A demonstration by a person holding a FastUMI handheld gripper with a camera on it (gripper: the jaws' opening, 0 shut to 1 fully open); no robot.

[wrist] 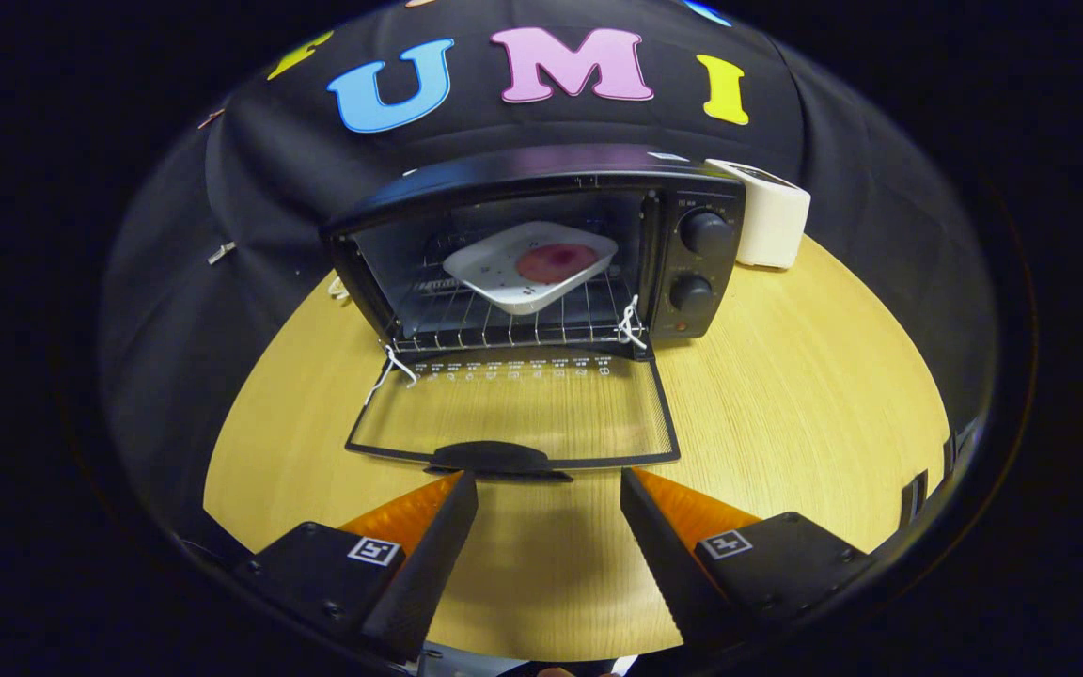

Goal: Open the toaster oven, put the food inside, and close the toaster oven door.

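I see bright, even overhead light, soft glare on the worktop (786,395), fisheye bending, dim blurred edges.

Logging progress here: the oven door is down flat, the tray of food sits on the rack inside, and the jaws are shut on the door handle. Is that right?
One thing is wrong. The gripper view shows the gripper open, its jaws spread apart and holding nothing, with the door handle just ahead of them. The rest holds: the oven door is down flat and the tray of food sits on the rack inside.
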